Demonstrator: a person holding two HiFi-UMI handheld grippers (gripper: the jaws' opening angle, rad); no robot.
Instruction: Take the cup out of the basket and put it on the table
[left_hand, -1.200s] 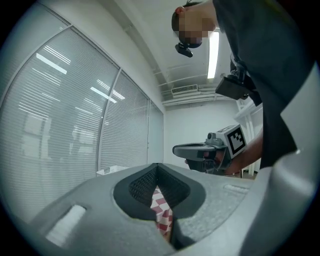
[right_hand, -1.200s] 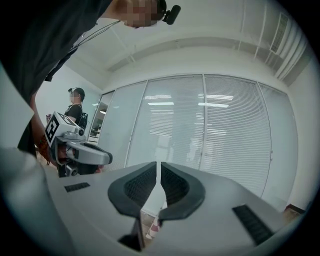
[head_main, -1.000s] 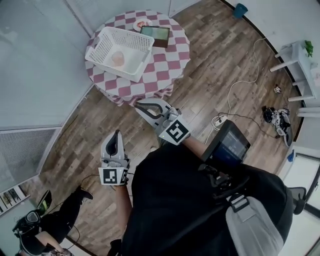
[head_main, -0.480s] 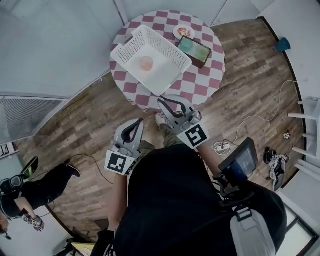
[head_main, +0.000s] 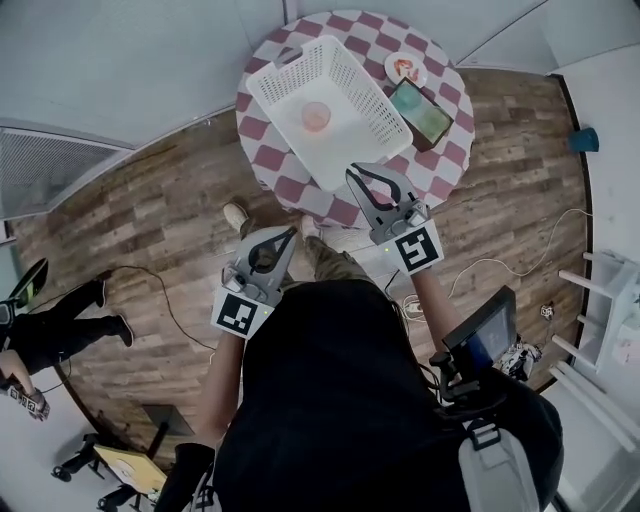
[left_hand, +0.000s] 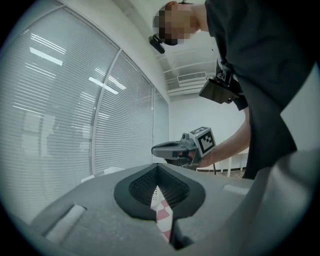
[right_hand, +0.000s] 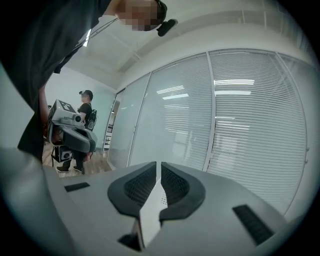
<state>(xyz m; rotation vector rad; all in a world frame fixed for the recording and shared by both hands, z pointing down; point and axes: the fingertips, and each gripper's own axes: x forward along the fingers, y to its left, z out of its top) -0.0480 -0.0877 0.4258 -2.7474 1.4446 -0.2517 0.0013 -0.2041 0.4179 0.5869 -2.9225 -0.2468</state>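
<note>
With jaws together, the left claw (head_main: 286, 236) and right claw (head_main: 359, 171) are hovering near the counter (head_main: 446, 166) edge, so reaching in unopened is risking tipping the pink cup (head_main: 316, 116) sitting inside the basket (head_main: 374, 97).

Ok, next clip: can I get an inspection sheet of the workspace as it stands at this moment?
Surface: round table under a red-and-white checked cloth, standing on a wood floor.
Job's things: pink cup inside the white basket; not yet taken out.
Clutter: small plate and flat green tray on the table beside the basket.
Grippers: left gripper and right gripper both shut, nothing between the jaws.
Cables: black cable on the floor at left, white cable at right.
Surroundings: glass walls with blinds; another person at left; teal bin near the wall.
</note>
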